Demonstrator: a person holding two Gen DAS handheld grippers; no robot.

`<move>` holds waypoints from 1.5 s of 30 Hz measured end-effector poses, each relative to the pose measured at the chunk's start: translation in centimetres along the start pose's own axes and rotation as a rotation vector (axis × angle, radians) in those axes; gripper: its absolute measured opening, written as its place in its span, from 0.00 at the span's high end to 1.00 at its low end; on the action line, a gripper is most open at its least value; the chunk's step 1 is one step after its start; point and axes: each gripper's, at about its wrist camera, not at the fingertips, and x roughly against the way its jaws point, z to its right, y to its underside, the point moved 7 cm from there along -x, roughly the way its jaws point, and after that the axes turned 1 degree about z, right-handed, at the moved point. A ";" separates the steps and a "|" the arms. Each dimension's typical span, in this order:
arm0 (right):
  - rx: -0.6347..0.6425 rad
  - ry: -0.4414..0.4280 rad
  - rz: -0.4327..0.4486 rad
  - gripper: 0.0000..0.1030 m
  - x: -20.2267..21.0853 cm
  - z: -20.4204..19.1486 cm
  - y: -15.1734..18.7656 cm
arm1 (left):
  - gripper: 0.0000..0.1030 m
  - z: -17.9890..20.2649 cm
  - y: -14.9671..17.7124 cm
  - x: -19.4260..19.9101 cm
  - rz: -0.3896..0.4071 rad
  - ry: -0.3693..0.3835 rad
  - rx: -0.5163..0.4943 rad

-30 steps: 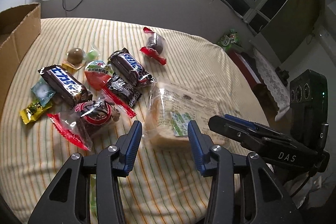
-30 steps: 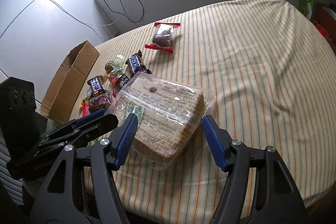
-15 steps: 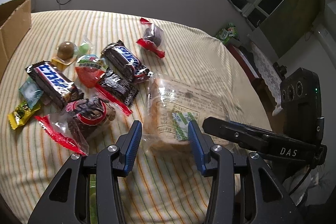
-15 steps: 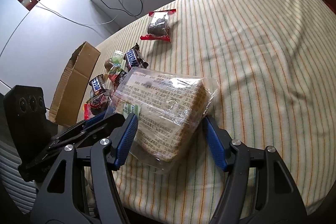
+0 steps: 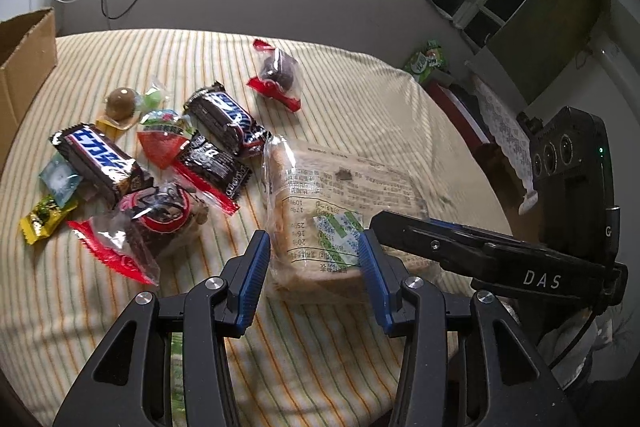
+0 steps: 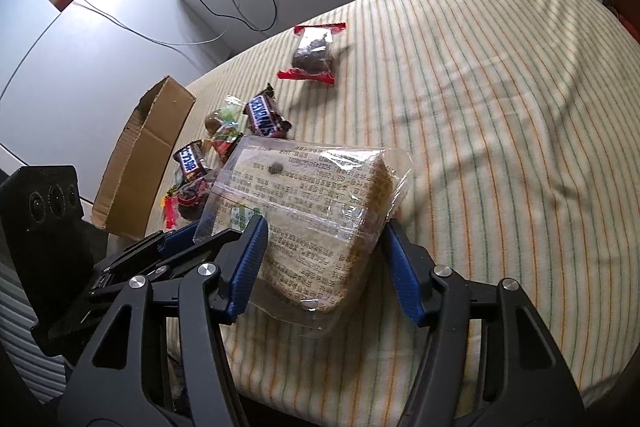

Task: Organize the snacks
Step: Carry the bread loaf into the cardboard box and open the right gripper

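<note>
While the right gripper closes around it, the bagged bread hides several snacks.

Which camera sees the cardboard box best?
The right wrist view: the box shows its open top and long side there. The left wrist view catches only one corner at the picture's edge.

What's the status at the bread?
Right hand-held gripper closing around bread pack. Left hand-held gripper astride its near end. Nothing blocking.
</note>
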 end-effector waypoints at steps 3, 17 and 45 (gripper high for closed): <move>0.022 -0.005 0.006 0.40 0.2 -1.0 -0.3 | 0.57 -0.1 -0.3 1.1 0.025 -0.002 0.003; 0.179 -0.066 0.018 0.40 -0.5 -8.9 -2.4 | 0.58 -3.8 -1.7 7.5 0.173 -0.072 0.060; 0.522 -0.244 -0.097 0.40 -8.8 -29.7 -3.0 | 0.57 -18.5 -0.4 19.9 0.405 -0.320 0.289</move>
